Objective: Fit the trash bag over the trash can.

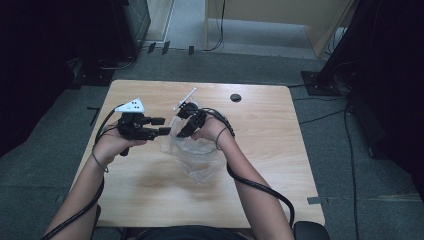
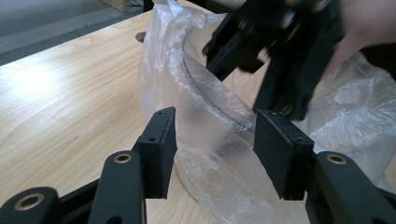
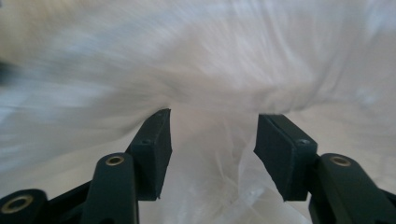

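A crumpled clear plastic bag (image 1: 200, 160) lies near the middle of the wooden table (image 1: 260, 165). Something round with a dark curved rim shows through the film (image 2: 205, 116). My left gripper (image 1: 165, 126) is held at the bag's left side, pointing right. Its jaws stand apart (image 2: 215, 149) with the bag's raised edge between and beyond them, the pads not pressing on it. My right gripper (image 1: 182, 134) points down into the top of the bag. Its jaws are apart too (image 3: 212, 149), with a loose fold of blurred white film (image 3: 210, 70) between them. The left gripper view shows the right gripper (image 2: 275, 60) just beyond the bag.
A round cable hole (image 1: 235, 97) sits near the table's far edge. Bare wood lies to the right and in front of the bag. Black cables trail from both grippers over the near edge. Dark equipment stands and cables are on the carpet around the table.
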